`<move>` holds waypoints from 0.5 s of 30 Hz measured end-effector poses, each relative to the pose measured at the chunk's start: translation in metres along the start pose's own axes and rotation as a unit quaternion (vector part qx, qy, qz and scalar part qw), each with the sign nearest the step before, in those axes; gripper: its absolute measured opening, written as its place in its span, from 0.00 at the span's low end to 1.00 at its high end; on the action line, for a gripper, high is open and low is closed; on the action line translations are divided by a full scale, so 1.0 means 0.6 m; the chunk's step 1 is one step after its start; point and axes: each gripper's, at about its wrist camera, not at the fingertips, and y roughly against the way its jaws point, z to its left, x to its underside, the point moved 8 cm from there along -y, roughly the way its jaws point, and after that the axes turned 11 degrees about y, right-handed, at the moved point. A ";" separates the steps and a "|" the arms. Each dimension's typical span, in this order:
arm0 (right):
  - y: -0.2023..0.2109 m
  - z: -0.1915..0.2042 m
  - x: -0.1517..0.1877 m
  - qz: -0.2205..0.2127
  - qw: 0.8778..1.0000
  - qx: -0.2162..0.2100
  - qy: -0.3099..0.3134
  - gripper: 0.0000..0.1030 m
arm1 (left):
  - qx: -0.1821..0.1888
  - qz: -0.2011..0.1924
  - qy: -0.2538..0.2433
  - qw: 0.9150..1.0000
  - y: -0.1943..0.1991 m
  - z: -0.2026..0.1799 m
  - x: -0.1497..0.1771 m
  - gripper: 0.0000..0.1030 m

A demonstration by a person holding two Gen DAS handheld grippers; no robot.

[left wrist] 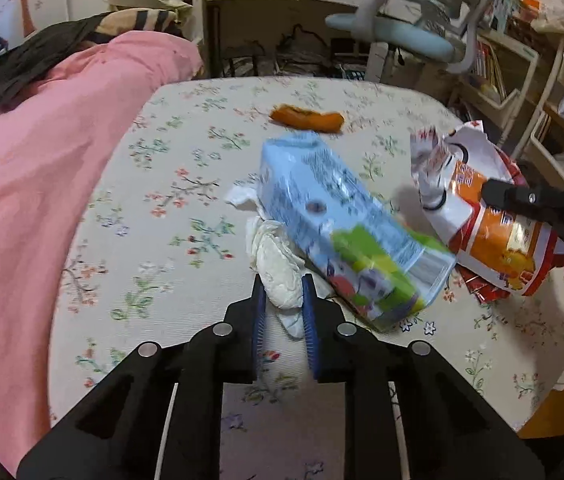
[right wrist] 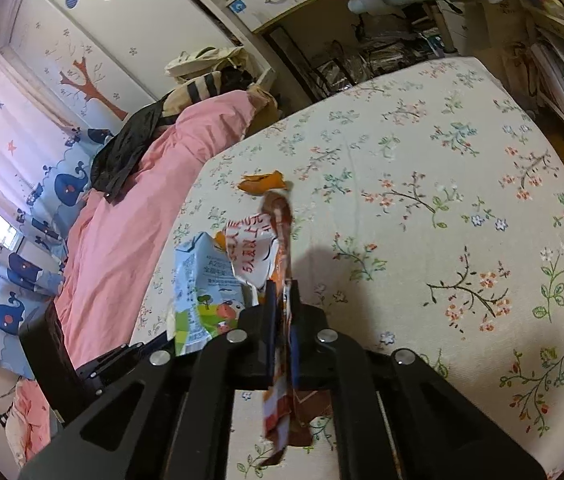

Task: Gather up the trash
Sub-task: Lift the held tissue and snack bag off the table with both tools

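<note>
milk carton (left wrist: 338, 232): 1 | snack bag (left wrist: 494, 224): 1 | crumpled tissue (left wrist: 278, 268): 1 | orange peel (left wrist: 306, 118): 1 | pink blanket (left wrist: 54, 184): 1 | claws: 2

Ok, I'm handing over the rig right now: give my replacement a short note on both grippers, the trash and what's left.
Left gripper: shut on the crumpled white tissue, on the floral bedspread.
Right gripper: shut on the orange snack bag.
Blue milk carton is tipped over the tissue, beside the bag, not gripped.
Orange peel lies farther up the bedspread, untouched.
Done: two pieces gripped.
Left: carry them off, then carton and peel. No bin in view.
</note>
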 end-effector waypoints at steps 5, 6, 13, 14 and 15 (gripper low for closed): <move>0.014 0.021 -0.004 -0.010 1.000 -0.006 0.016 0.03 | 0.012 -0.028 0.036 0.999 0.058 0.024 -0.011 0.16; 0.019 0.025 -0.004 -0.013 1.000 -0.008 0.018 0.03 | 0.013 -0.032 0.039 0.999 0.067 0.026 -0.011 0.16; 0.049 0.034 -0.001 -0.032 0.999 -0.018 0.012 0.03 | 0.011 -0.063 0.026 0.998 0.136 0.016 0.005 0.16; 0.054 0.034 -0.001 -0.035 0.999 -0.020 0.009 0.03 | 0.010 -0.066 0.021 0.998 0.145 0.012 0.009 0.16; 0.058 0.035 0.000 -0.038 0.999 -0.021 0.008 0.03 | 0.009 -0.068 0.019 0.997 0.151 0.010 0.012 0.16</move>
